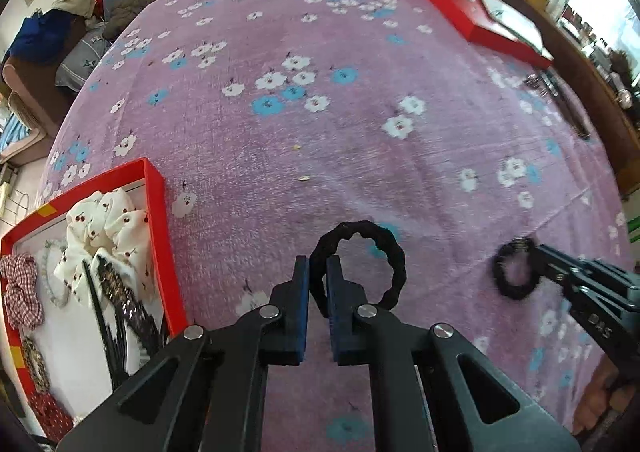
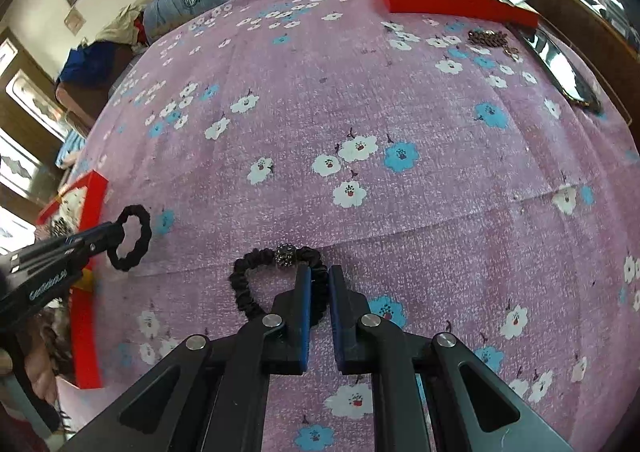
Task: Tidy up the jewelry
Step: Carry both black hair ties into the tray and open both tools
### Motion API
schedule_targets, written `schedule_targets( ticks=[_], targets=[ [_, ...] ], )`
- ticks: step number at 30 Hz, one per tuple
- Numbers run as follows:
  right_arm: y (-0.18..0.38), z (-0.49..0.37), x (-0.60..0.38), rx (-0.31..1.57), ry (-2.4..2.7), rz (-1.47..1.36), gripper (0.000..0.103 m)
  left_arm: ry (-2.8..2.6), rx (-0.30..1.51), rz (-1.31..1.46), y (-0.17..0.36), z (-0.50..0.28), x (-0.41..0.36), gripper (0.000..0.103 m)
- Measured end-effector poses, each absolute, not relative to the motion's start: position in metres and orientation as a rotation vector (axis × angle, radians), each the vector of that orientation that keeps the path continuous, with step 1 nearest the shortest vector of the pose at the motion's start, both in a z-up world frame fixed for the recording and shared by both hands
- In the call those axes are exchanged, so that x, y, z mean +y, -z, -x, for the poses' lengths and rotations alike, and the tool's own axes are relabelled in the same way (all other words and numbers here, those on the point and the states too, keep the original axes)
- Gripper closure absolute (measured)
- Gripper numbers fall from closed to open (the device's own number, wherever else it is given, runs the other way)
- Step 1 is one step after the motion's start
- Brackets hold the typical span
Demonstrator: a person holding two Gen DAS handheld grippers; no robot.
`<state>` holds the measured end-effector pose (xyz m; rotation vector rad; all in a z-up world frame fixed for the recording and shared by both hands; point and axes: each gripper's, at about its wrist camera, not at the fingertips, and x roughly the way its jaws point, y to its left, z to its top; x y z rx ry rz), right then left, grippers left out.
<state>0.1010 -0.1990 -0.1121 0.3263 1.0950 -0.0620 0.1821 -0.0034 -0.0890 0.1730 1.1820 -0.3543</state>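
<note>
Left gripper (image 1: 318, 276) was clamped on the near side of a plain black hair tie (image 1: 360, 264), just right of the open red box (image 1: 158, 188) holding scrunchies and other hair pieces. Right gripper (image 2: 320, 284) was pinched shut on a black beaded hair tie (image 2: 276, 276). Both ties were over the pink floral cloth (image 1: 340, 156), near each other but apart.
</note>
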Motion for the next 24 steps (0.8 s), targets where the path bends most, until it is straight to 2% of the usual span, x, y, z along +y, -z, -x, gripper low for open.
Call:
schedule_targets(
  ticks=[12,24],
  targets=[
    [0.086,-0.08,-0.195,1.046,0.054,-0.37,0.094,0.383,1.08,-0.011,0.024,-0.137,0.032,0.095],
    [0.039,-0.066,-0.151,0.976,-0.014,-0.345,0.094,0.221,1.059,0.11,0.01,-0.113,0.142,0.095]
  ],
)
